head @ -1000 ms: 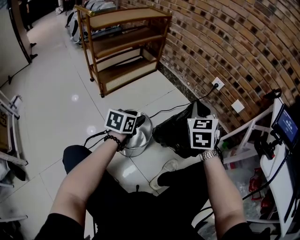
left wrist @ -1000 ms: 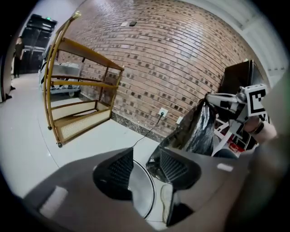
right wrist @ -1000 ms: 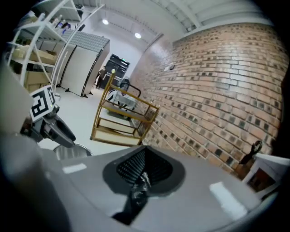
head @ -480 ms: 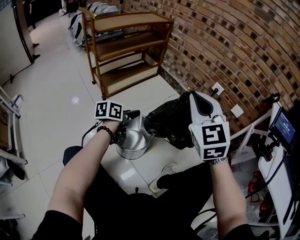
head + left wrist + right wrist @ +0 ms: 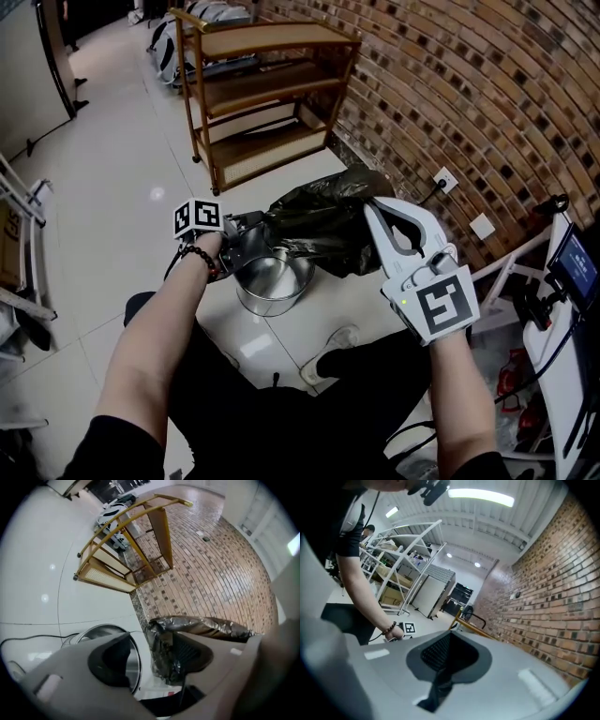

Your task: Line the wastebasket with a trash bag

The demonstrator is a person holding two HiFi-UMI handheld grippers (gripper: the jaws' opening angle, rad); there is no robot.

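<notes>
Trash bag (image 5: 319,225) | raised off floor, now above wastebasket (image 5: 272,291) | R gripper (image 5: 369,204) jaws pinch bag | L gripper (image 5: 253,225) jaws just opened wide, bag edge between, ungripped | next: spread mouth

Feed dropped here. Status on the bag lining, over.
Right gripper shut on trash bag by wastebasket. Left gripper jaws just opening, bag edge between them. Nothing in the way.
</notes>
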